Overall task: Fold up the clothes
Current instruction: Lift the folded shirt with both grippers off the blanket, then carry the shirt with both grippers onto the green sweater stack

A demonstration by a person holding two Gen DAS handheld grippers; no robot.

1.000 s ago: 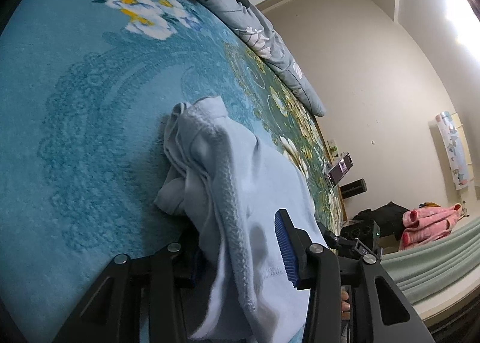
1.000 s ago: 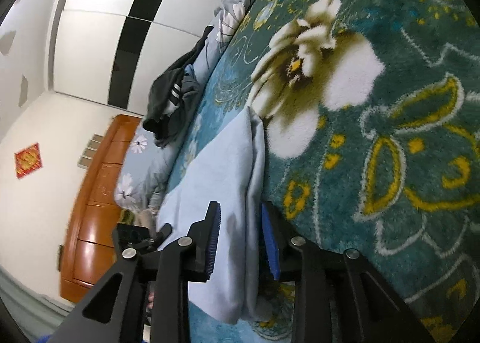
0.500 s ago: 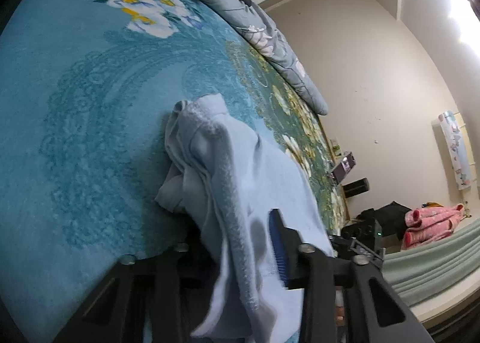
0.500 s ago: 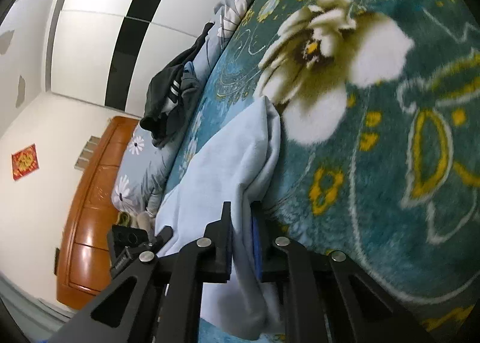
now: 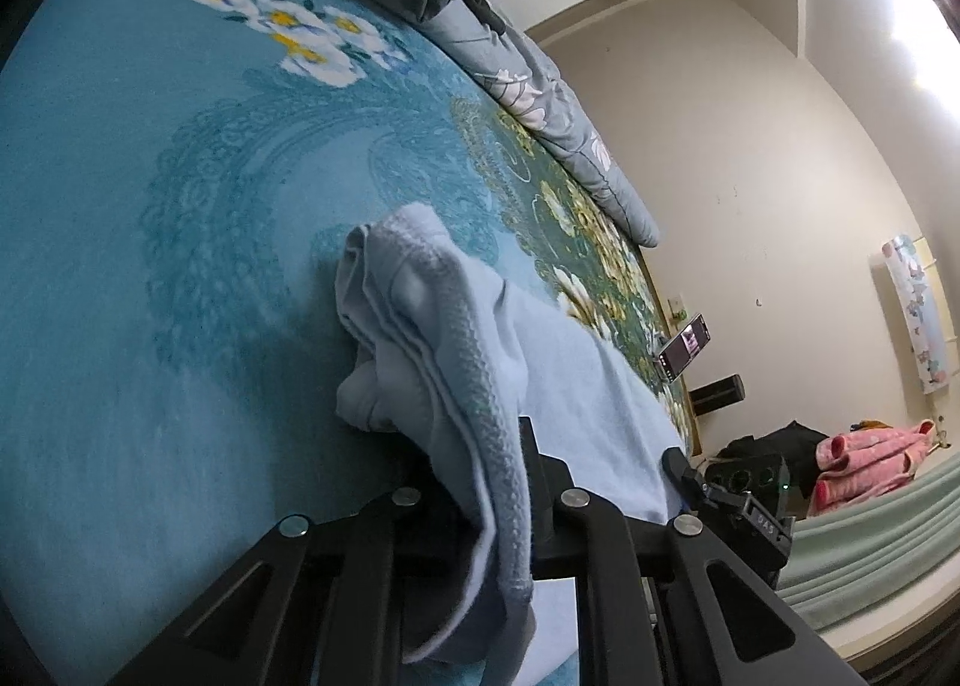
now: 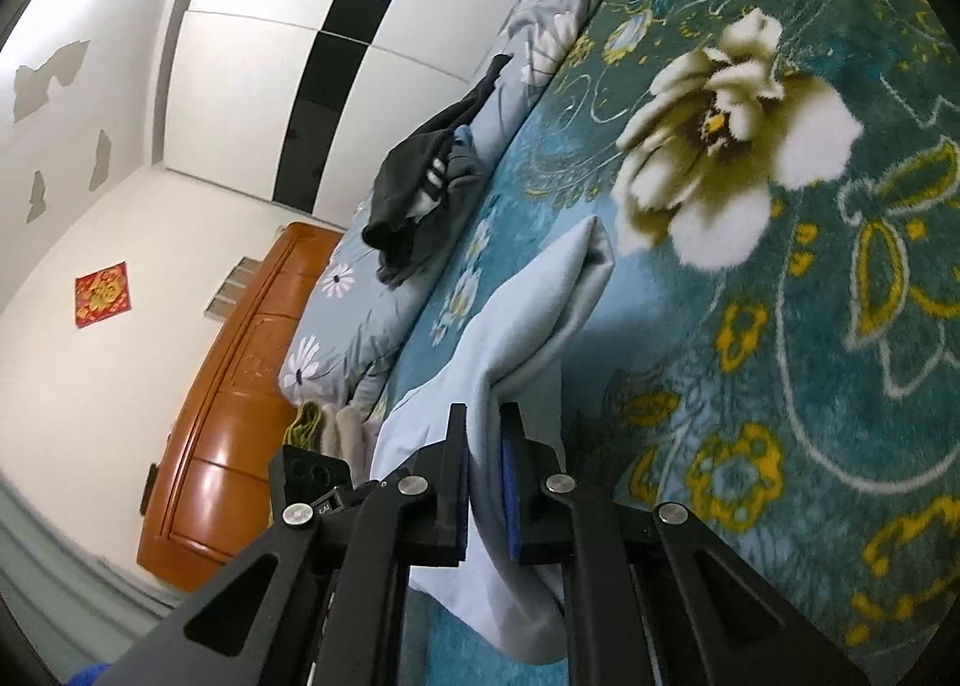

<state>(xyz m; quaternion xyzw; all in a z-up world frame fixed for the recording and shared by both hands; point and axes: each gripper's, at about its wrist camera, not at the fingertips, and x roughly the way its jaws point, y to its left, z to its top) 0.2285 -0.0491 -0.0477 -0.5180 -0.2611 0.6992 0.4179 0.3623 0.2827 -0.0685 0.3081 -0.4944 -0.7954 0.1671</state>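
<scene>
Both grippers' fingers point(image 5: 543, 482) newly clamped on garment point(image 6: 528, 314)

Right gripper point(image 6: 483, 482) has its jaws clamped on a fold of the light blue garment point(image 6: 528, 314), lifting the cloth off the teal floral blanket point(image 6: 780, 326); beyond, a dark striped garment point(image 6: 420, 188) sits bunched on the grey flowered quilt point(image 6: 354, 320), orange wooden headboard point(image 6: 222, 446) behind
</scene>
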